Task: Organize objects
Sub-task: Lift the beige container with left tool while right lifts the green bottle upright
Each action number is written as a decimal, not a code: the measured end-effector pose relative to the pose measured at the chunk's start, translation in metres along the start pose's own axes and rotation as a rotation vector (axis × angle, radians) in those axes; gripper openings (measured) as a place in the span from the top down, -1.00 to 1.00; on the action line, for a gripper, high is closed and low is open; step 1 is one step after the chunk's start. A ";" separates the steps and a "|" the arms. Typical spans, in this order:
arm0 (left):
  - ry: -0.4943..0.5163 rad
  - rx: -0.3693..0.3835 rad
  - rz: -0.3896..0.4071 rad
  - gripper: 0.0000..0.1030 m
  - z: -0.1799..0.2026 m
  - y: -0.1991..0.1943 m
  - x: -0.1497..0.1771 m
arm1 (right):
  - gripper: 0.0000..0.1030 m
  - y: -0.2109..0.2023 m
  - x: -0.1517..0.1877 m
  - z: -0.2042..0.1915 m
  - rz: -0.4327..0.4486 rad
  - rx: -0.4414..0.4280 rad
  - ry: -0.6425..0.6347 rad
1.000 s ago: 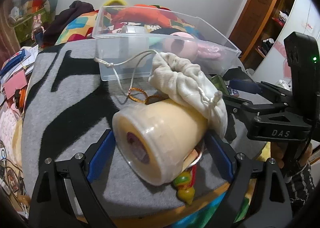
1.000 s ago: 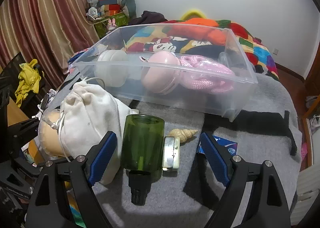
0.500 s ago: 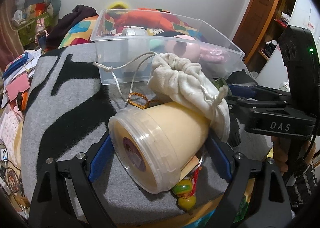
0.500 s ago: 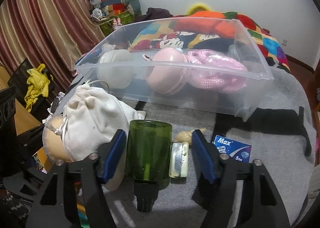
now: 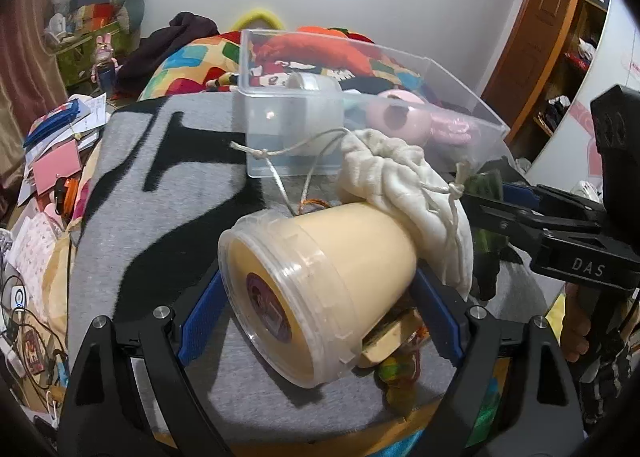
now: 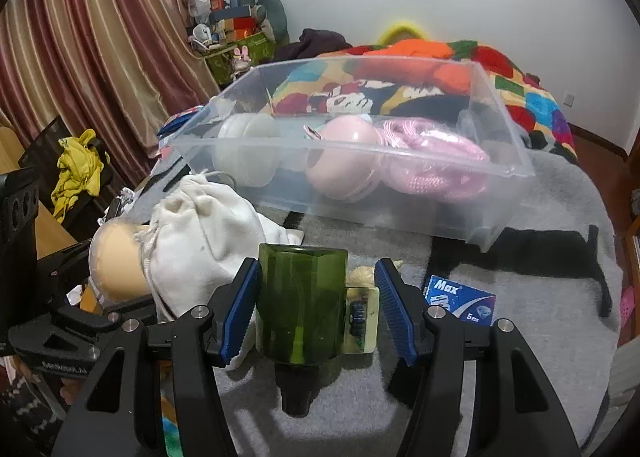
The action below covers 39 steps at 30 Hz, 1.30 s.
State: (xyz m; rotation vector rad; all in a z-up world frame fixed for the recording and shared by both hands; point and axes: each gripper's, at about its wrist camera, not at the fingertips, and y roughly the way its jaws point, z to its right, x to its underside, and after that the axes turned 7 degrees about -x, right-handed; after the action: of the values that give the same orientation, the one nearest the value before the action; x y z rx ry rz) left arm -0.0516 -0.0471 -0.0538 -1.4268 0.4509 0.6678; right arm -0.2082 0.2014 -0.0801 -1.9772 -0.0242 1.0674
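Note:
A cream tub (image 5: 320,297) with a clear lid lies on its side on the grey blanket (image 5: 160,217). My left gripper (image 5: 316,313) is shut on it, a blue pad on each flank. A white drawstring bag (image 5: 404,193) leans on the tub's far end. In the right wrist view a green bottle (image 6: 300,305) lies neck toward me with a small clear box (image 6: 362,317) against its right side. My right gripper (image 6: 318,297) is closing on both: the left pad touches the bottle, the right pad meets the box. A clear bin (image 6: 400,197) stands behind.
The bin holds a white round case (image 6: 246,149), a pink round case (image 6: 344,161) and pink cord (image 6: 432,165). A shell (image 6: 362,273) and a blue packet (image 6: 460,299) lie by the bottle. A beaded trinket (image 5: 394,373) pokes out under the tub. Papers clutter the floor on the left (image 5: 56,161).
The right jaws have narrowed from wide apart to the bottle and small box. The left wrist view has tilted up a little, with the tub staying between its pads.

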 end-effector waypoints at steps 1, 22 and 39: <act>-0.003 -0.001 0.004 -0.72 -0.001 -0.001 -0.001 | -0.07 -0.002 0.000 0.000 0.005 0.001 0.000; -0.010 -0.004 0.121 -0.72 0.002 -0.047 -0.025 | -0.07 -0.041 -0.006 -0.001 0.113 0.031 -0.005; 0.018 0.009 0.127 -0.72 0.015 -0.044 -0.035 | -0.07 -0.029 -0.001 0.011 0.064 0.017 0.009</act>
State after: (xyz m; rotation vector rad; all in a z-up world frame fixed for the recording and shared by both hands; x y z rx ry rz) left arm -0.0500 -0.0385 0.0039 -1.4052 0.5615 0.7549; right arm -0.2063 0.2267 -0.0618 -1.9793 0.0526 1.0963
